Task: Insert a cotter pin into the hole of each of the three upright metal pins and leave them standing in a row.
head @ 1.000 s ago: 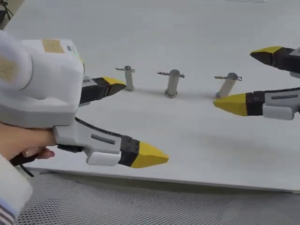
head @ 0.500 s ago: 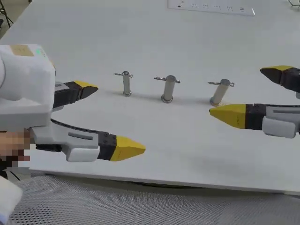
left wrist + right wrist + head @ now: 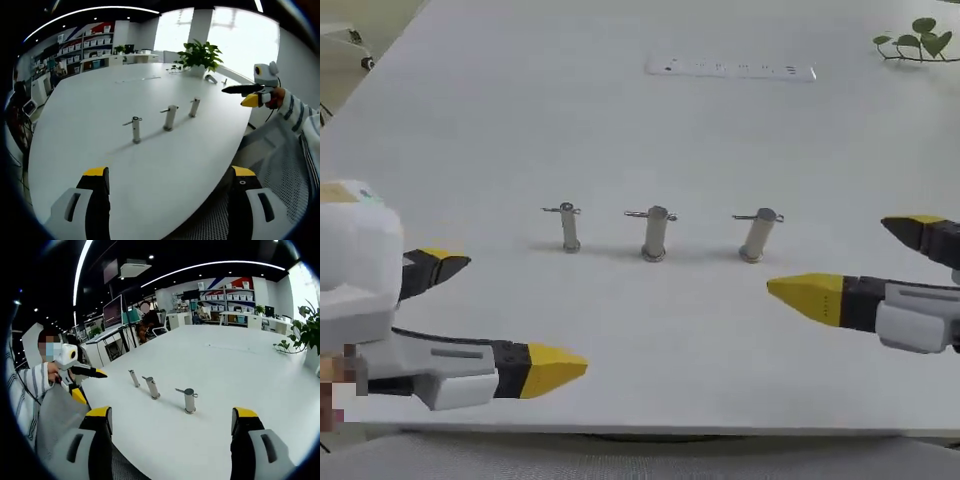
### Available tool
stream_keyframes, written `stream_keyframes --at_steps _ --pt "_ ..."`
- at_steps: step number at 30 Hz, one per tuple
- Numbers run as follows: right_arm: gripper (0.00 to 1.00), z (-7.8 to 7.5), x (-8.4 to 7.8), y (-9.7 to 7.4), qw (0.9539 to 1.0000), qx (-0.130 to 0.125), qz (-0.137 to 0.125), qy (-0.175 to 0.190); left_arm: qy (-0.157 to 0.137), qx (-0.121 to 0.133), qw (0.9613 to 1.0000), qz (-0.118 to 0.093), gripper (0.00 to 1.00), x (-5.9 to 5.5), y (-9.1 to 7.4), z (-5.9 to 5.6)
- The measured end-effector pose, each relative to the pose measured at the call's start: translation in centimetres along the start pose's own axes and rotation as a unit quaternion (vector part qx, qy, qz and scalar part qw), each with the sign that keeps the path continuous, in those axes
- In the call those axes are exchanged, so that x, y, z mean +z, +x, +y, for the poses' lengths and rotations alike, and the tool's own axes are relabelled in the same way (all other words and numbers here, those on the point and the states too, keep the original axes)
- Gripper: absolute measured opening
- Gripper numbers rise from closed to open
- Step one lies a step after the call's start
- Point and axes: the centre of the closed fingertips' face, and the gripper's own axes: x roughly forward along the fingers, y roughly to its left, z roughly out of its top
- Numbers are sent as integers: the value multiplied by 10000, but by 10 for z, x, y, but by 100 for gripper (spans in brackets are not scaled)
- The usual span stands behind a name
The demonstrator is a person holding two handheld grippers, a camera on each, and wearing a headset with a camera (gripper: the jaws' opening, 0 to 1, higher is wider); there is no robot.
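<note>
White table [image 3: 620, 120] carries 3 upright metal pins [image 3: 569, 228] in a row, each holding a cotter pin [image 3: 638, 214]. Flanking the middle pin [image 3: 655, 235], the left hand-held gripper [image 3: 527, 313] and right hand-held gripper [image 3: 825, 255] gape, empty.

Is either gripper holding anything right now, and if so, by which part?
Nothing is held. The left gripper and the right gripper are both open, jaws empty, short of the three metal pins.

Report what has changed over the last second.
The left hand-held gripper drew back from the left pin, and the right hand-held gripper from the right pin. Nothing was taken or let go; jaws stayed open. The middle pin and both others stayed upright in a row, cotter pins in.
</note>
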Motion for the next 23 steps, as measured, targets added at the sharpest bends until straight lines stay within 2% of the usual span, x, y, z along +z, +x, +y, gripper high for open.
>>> stream_keyframes --at_steps 4,6,9,10,17,23 --pt "98 -1 -4 -3 9999 -94 11 143 -139 -101 9998 -51 98 3 -4 -1" --pt "98 -1 -5 -4 9997 -112 -4 229 -302 -82 9995 -76 98 4 -6 0" --pt "97 0 -7 -4 9994 -117 8 320 -389 -109 9992 54 94 2 -8 -2" --pt "97 1 -9 -4 9994 -118 62 323 -385 -137 9991 131 93 0 -9 -2" --pt "96 4 -16 -1 9988 -108 375 306 -337 -280 9989 171 94 8 -12 -6" --pt "95 5 -11 2 9984 -103 461 300 -511 -340 9981 31 94 16 -13 -6"
